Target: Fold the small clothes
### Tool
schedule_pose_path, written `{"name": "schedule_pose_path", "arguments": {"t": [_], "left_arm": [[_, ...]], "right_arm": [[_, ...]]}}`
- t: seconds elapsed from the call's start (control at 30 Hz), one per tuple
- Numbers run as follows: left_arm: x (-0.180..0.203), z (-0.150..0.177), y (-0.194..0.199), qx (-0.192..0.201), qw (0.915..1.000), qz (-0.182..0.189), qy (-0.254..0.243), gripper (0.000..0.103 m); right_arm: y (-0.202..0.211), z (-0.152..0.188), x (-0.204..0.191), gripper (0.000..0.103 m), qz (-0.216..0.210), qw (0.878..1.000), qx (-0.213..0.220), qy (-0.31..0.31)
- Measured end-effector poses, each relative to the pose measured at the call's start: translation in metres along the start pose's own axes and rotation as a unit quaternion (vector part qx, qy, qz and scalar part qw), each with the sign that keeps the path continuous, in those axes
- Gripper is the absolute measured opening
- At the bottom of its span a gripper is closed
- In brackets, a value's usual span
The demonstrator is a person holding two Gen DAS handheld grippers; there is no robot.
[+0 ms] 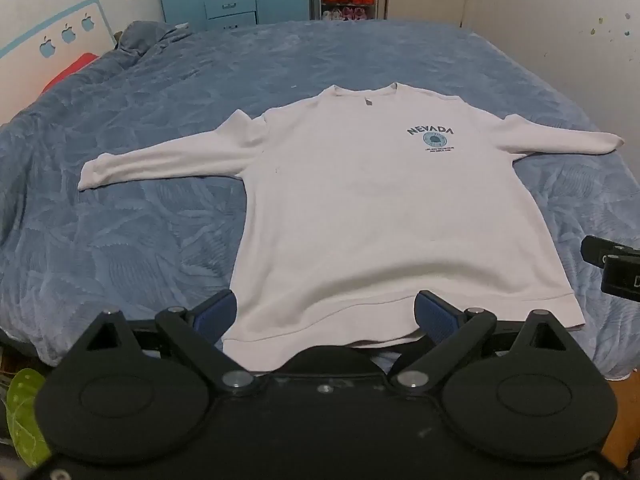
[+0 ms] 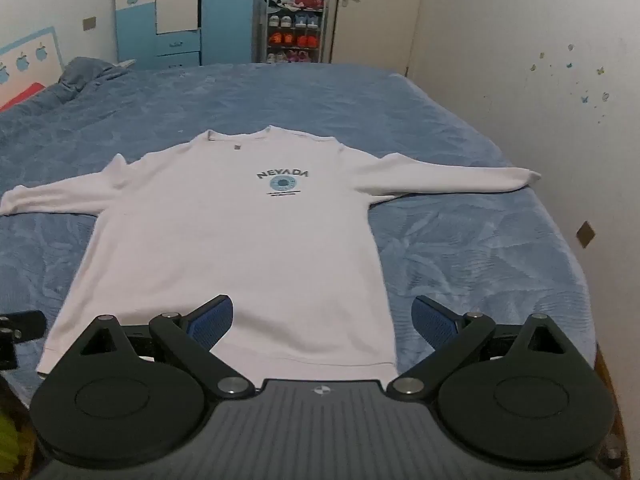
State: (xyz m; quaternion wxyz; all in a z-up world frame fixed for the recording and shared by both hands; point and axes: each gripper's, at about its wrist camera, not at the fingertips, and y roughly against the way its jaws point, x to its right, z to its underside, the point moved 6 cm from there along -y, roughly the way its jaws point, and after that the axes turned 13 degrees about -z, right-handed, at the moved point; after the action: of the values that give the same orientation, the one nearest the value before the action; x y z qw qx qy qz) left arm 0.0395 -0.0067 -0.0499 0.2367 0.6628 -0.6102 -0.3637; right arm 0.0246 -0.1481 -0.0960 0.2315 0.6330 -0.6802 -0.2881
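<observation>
The white long-sleeved sweatshirt with a teal chest print lies flat, sleeves spread, on the blue quilted bed, its hem nearest both released, empty grippers, left and right, so shallow pinches could grab one layer and skew the fold
</observation>
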Motion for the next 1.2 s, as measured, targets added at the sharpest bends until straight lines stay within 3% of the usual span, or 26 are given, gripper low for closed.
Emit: {"name": "schedule_pose_path", "arguments": {"t": [0.4, 1.2], "left_arm": [[-0.002, 0.002, -0.006, -0.008, 0.9999, 0.004, 0.006, 0.098], [-0.007, 0.002, -0.005, -0.009, 0.9995, 0.015, 0.025, 0.098]], "right_arm": [[0.002, 0.004, 0.007, 0.103, -0.009, 1.000, 0.000, -0.019], [0.002, 0.005, -0.002, 0.103, -0.003, 1.000, -0.007, 0.004]]}}
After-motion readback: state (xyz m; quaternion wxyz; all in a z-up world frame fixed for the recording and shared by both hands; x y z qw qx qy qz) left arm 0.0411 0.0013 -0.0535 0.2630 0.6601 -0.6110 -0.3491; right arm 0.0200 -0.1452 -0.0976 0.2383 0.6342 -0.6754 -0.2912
